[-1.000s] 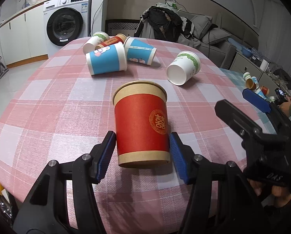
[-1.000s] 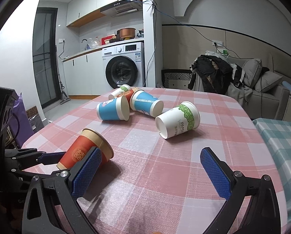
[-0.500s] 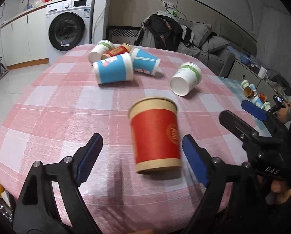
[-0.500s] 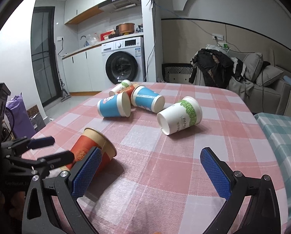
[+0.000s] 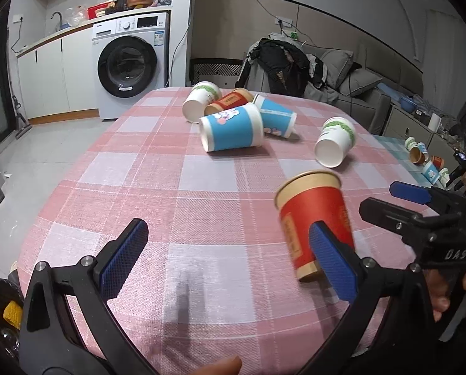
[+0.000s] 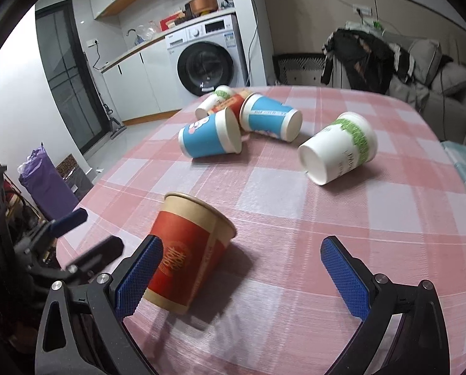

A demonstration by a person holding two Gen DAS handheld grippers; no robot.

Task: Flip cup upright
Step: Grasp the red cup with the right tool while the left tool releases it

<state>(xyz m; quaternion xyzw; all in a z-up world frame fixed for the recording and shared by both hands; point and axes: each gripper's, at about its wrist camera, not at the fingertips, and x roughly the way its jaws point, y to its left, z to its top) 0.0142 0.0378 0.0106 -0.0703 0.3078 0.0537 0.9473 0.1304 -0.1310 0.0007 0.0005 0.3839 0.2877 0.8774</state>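
Note:
A red paper cup (image 5: 315, 223) with a tan rim stands upright on the pink checked tablecloth (image 5: 183, 187), mouth up; it also shows in the right wrist view (image 6: 189, 250). My left gripper (image 5: 230, 256) is open and empty, its right pad just in front of the cup. My right gripper (image 6: 248, 276) is open and empty, its left pad beside the cup. Several cups lie on their sides farther back: a blue one (image 5: 233, 129), a second blue one (image 5: 276, 118), a white-and-green one (image 5: 336, 143), a red one (image 5: 230, 101) and a white one (image 5: 200, 104).
The table's near edge is just below both grippers. A washing machine (image 5: 129, 62) and cabinets stand beyond the table at the left. A sofa with clothes (image 5: 295, 62) is behind it. More small cups sit on a side surface (image 5: 427, 159) at the right.
My left gripper let go of the red cup, opened wide and shifted left and back. The cup stays standing upright. My right gripper has moved closer to the cup.

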